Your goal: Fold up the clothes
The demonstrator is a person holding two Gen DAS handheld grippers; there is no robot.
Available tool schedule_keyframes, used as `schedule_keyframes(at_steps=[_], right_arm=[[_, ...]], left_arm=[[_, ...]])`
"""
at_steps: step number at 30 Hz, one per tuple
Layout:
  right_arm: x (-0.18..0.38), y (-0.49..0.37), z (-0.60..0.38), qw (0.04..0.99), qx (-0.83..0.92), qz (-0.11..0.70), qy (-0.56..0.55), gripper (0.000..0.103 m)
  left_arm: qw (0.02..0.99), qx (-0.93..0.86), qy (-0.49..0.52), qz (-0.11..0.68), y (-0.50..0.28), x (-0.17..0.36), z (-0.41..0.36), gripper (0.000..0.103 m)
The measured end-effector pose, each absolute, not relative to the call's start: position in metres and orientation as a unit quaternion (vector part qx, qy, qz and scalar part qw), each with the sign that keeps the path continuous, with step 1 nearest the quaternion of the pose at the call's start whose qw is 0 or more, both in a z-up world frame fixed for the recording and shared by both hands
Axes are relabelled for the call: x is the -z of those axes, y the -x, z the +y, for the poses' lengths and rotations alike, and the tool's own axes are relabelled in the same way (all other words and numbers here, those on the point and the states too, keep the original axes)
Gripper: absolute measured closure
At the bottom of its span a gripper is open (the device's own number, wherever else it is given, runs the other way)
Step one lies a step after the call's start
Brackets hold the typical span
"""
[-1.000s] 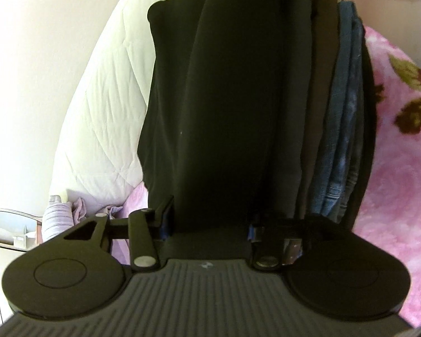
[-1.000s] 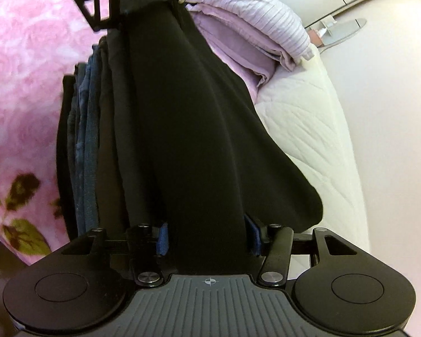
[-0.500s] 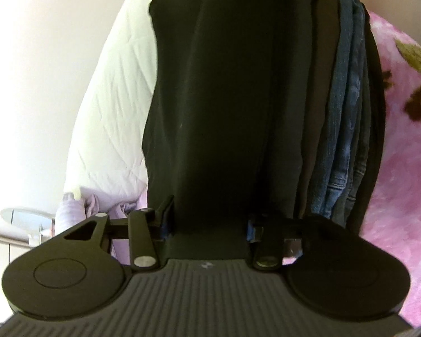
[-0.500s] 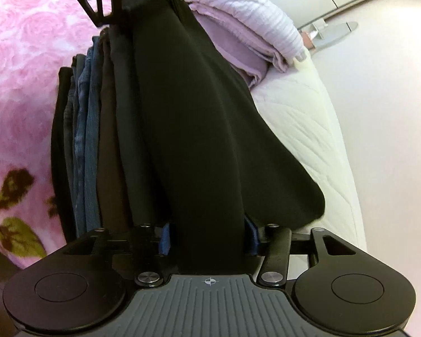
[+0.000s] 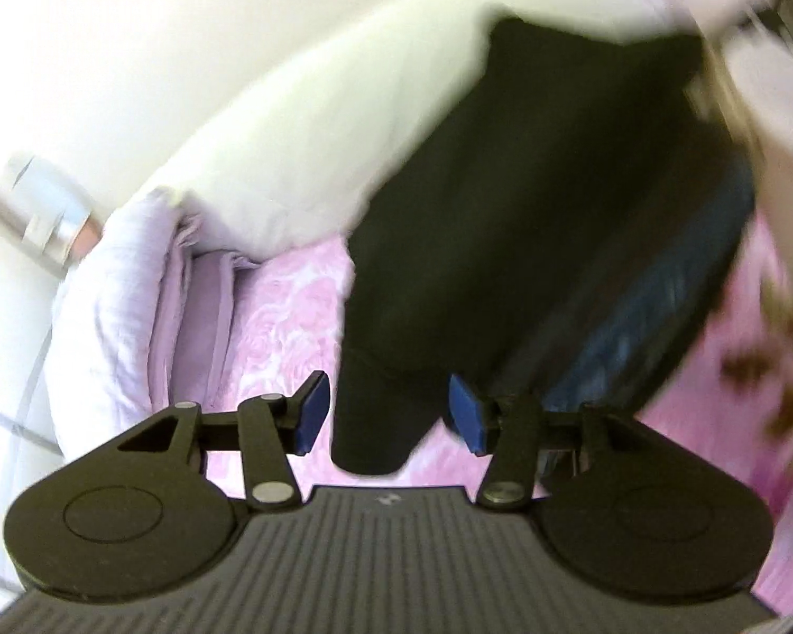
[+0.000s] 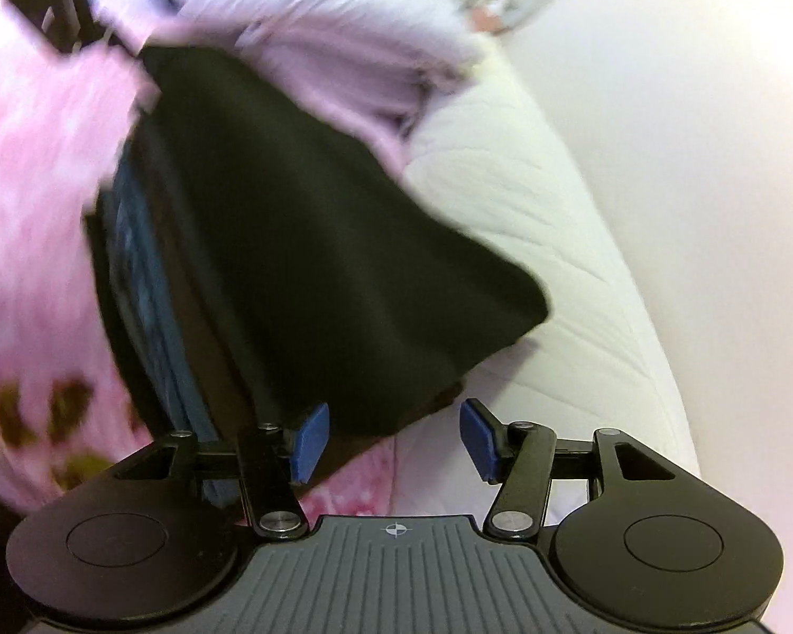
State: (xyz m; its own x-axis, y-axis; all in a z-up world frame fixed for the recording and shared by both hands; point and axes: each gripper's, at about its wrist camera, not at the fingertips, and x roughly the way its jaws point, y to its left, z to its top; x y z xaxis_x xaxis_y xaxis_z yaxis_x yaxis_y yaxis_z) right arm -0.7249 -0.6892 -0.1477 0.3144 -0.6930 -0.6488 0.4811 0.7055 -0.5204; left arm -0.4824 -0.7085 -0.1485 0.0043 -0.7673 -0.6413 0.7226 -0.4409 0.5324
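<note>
I am holding my left gripper (image 5: 388,415) and right gripper (image 6: 394,441) spread wide, gripping nothing, while the black garment (image 6: 312,243) is lying on the stack of folded clothes (image 6: 148,285) atop the pink floral blanket (image 5: 285,317)

Both views are smeared by motion. Ahead and right of the left tongs (image 5: 388,415), the blue clothes (image 5: 655,317) under the black garment (image 5: 528,201) blur into streaks, their count unreadable. Far ahead-left of the right tongs (image 6: 391,436), a dark frame (image 6: 53,5) is cut by the edge. The pink blanket's (image 6: 31,201) pattern is indistinct.
</note>
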Motion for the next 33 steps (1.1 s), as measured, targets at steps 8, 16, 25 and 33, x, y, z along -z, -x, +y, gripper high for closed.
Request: schedule_keyframes(at_steps=[8,16,25,33], right_arm=[[0.141,0.719,-0.737,0.829,0.403,0.378,-0.088,0.049],[0.173,0.722,-0.745,0.819,0.38,0.421,-0.092,0.049],[0.158,0.738,-0.736,0.809,0.394,0.42,-0.117,0.048],[0.166,0.761,-0.715,0.791,0.398,0.424,-0.188,0.031]], left_arm=[[0.543,0.71,-0.436,0.104,0.471,0.164,-0.743,0.062],[0.524,0.704,-0.466,0.114,0.5,0.204,-0.762,0.063],[0.58,0.66,-0.442,0.179,0.49,0.187,-0.736,0.056],[0.621,0.618,-0.398,0.272,0.495,0.175,-0.682,0.021]])
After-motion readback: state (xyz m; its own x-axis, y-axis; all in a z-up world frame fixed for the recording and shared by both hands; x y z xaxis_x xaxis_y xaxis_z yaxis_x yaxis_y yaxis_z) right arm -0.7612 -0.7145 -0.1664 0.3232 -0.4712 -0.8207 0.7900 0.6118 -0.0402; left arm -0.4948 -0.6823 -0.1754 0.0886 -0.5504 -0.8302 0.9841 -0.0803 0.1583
